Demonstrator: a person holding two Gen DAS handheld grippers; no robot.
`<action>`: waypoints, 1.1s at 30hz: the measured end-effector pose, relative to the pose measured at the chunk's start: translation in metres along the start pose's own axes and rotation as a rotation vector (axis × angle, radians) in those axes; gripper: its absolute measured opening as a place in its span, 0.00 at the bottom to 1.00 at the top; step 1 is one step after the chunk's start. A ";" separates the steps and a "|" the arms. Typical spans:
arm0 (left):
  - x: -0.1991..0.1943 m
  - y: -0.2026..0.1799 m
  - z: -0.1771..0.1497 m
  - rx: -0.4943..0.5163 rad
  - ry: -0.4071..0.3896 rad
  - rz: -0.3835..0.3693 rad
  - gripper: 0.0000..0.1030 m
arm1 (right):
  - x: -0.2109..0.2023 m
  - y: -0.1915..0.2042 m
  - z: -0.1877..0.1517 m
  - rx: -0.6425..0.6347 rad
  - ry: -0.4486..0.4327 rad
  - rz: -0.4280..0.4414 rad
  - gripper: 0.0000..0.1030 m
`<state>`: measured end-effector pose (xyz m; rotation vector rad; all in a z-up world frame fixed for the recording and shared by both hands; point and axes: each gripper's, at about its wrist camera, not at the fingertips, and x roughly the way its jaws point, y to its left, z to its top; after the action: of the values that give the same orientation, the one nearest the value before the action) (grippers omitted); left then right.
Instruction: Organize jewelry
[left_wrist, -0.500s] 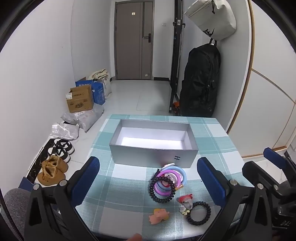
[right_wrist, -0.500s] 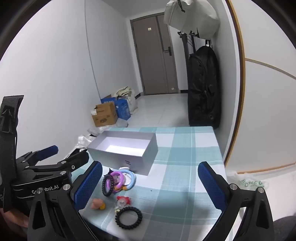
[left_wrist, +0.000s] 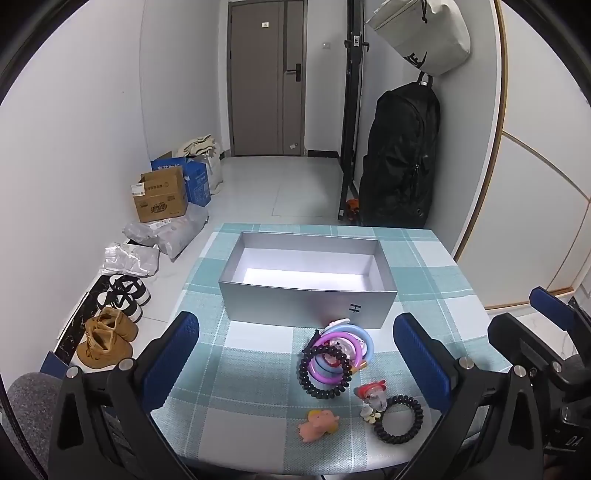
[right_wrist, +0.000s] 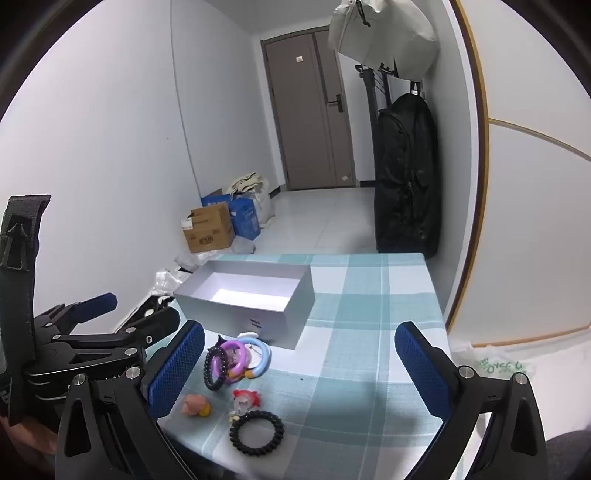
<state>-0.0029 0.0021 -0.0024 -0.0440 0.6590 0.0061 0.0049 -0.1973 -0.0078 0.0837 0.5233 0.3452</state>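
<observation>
An empty grey box stands on the checked tablecloth. In front of it lies a pile of purple and blue bangles with a black bead bracelet. Nearer lie a red clip, a black coil hair tie and a pink figure. My left gripper is open and empty above the near table edge. My right gripper is open and empty, to the right of the jewelry.
The left gripper's body shows at the left of the right wrist view, and the right gripper's finger at the right of the left wrist view. On the floor to the left are shoes, bags and cardboard boxes. A black bag hangs beyond the table.
</observation>
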 end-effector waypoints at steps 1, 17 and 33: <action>0.000 0.000 0.000 0.001 0.001 0.000 0.99 | -0.001 0.000 -0.001 -0.001 -0.004 0.000 1.00; 0.002 -0.005 -0.001 0.018 0.006 -0.019 0.99 | -0.001 -0.002 0.002 0.003 0.001 -0.006 1.00; 0.000 -0.005 0.000 0.018 0.001 -0.013 0.99 | -0.002 -0.002 0.001 0.005 0.000 -0.006 1.00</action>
<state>-0.0029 -0.0034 -0.0024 -0.0307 0.6598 -0.0126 0.0046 -0.2003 -0.0059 0.0874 0.5242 0.3378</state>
